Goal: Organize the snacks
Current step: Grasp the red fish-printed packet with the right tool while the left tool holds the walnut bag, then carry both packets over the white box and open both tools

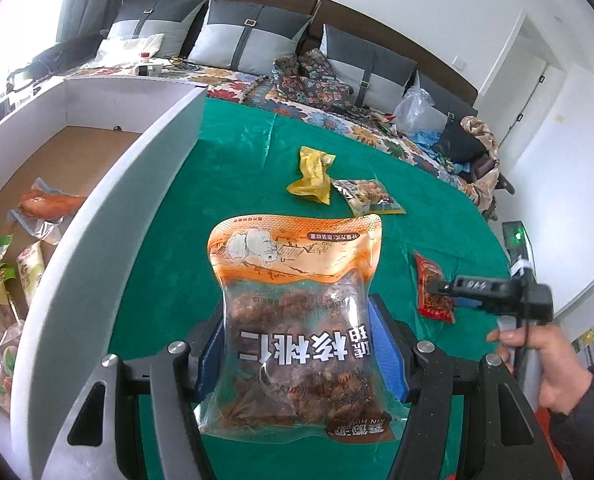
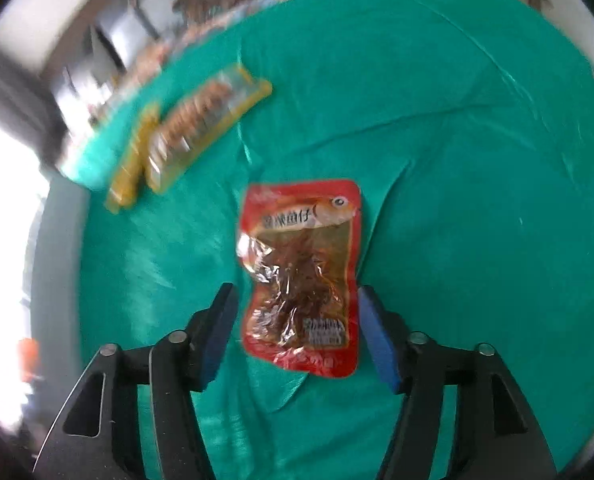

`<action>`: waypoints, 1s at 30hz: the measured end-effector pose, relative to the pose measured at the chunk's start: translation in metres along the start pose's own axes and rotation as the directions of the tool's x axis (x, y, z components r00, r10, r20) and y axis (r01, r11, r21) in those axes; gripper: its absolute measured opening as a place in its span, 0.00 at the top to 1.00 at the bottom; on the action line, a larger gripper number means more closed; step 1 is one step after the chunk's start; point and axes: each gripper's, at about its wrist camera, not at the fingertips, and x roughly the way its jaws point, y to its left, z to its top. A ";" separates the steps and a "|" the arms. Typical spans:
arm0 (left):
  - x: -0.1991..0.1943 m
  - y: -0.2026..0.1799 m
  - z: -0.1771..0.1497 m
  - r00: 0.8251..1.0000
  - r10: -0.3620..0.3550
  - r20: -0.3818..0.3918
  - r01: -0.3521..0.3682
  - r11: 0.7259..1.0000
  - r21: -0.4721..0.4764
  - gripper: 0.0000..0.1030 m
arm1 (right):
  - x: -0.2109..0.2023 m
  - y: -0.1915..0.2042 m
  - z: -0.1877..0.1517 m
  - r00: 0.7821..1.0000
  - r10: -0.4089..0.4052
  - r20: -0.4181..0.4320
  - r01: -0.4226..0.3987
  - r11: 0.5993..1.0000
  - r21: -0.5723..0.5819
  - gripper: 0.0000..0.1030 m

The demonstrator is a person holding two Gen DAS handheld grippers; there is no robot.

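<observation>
My left gripper (image 1: 297,340) is shut on a large orange-topped bag of walnuts (image 1: 297,312) and holds it above the green tablecloth (image 1: 233,168), just right of a white drawer (image 1: 109,240). My right gripper (image 2: 295,320) is open, its fingers on either side of a red fish snack packet (image 2: 301,272) that lies flat on the cloth (image 2: 477,200). The right gripper (image 1: 441,290) also shows in the left wrist view, over the same red packet (image 1: 433,304).
The drawer holds several snack packs, among them an orange sausage pack (image 1: 49,204). A yellow packet (image 1: 313,176) and a nut packet (image 1: 367,196) lie farther out on the cloth; they appear blurred in the right wrist view (image 2: 201,120). A sofa with cushions (image 1: 253,40) stands behind.
</observation>
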 end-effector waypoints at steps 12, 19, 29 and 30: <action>-0.030 0.011 0.011 0.998 -0.030 0.057 0.034 0.997 -0.071 0.39 | -0.013 -0.018 -0.009 0.977 0.210 0.041 -0.212 0.976 0.055 0.82; -0.070 0.043 0.036 0.992 -0.018 0.129 0.036 0.990 -0.138 0.39 | -0.053 0.000 -0.010 0.890 0.439 0.120 -0.451 0.886 0.104 0.82; -0.126 0.154 0.065 0.961 0.226 0.163 -0.193 0.961 -0.196 0.39 | -0.109 0.210 -0.015 0.736 0.677 -0.006 -0.663 0.720 -0.204 0.82; -0.128 0.166 0.063 0.955 0.254 0.154 -0.221 0.954 -0.202 0.39 | -0.107 0.241 -0.020 0.728 0.684 -0.039 -0.672 0.701 -0.239 0.82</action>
